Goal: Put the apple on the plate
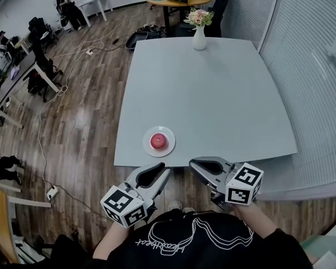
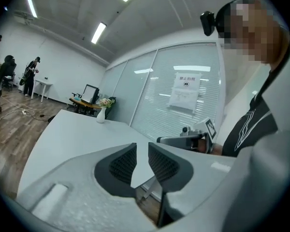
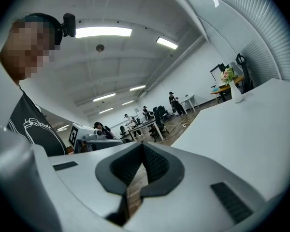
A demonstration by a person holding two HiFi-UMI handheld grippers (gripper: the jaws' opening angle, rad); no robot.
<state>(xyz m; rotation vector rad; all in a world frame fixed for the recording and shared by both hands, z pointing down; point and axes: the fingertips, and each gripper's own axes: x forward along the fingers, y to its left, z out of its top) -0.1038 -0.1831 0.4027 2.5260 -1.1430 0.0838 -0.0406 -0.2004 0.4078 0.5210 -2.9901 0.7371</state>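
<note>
Starting at the left, wooden floor [image 1: 84, 128] runs beside the table [image 1: 213, 94], with cables [image 1: 67, 77] trailing across it and people at desks along the far wall. The left gripper [image 1: 158, 168] hangs off the table's near edge, close to the holder's chest. Seen along its own length, the left gripper [image 2: 142, 148] has its jaws a narrow slit apart, with nothing between them, only the table edge and floor beyond.

The apple [image 1: 158, 141] sits in the middle of the white plate [image 1: 147, 144], which lies near the table's front edge, towards its left corner. Both grippers are clear of it, on the near side.

To the right of the plate, the right gripper [image 1: 194, 163] is also off the table edge, level with the other. From its own camera, the right gripper [image 3: 142, 147] has its jaws meeting at the tips, and it holds nothing.

At the far end of the table a white vase [image 1: 199, 38] of flowers [image 1: 199, 17] stands upright, well apart from the plate.
</note>
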